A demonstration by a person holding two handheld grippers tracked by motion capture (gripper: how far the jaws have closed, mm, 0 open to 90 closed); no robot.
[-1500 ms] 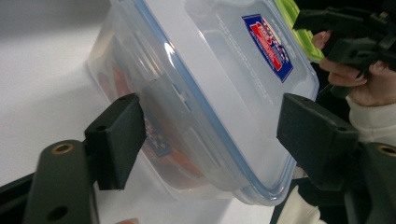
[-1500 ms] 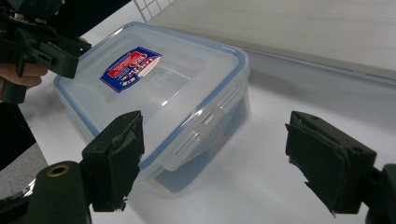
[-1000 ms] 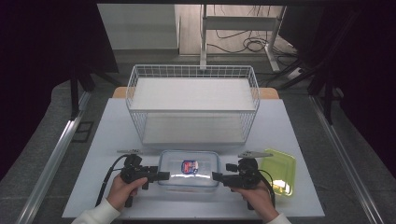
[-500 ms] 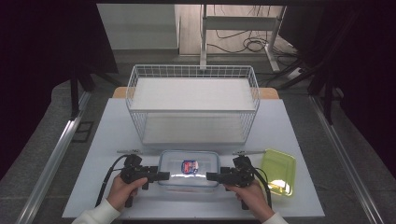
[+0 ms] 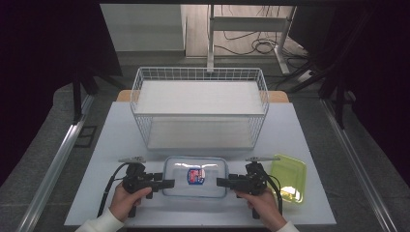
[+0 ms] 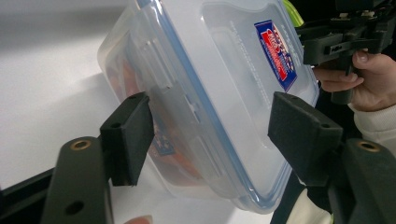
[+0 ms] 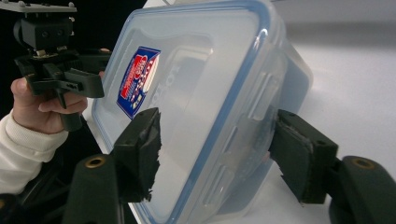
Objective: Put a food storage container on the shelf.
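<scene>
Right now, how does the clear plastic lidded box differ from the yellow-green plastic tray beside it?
The clear plastic lidded box is see-through with a blue-rimmed lid and a red-blue label; the yellow-green plastic tray is tinted and unlabelled. The box is deeper and closed, the tray shallow and open. A hand-held gripper sits at each end of the box, none around the tray. Both lie on the white table.
</scene>
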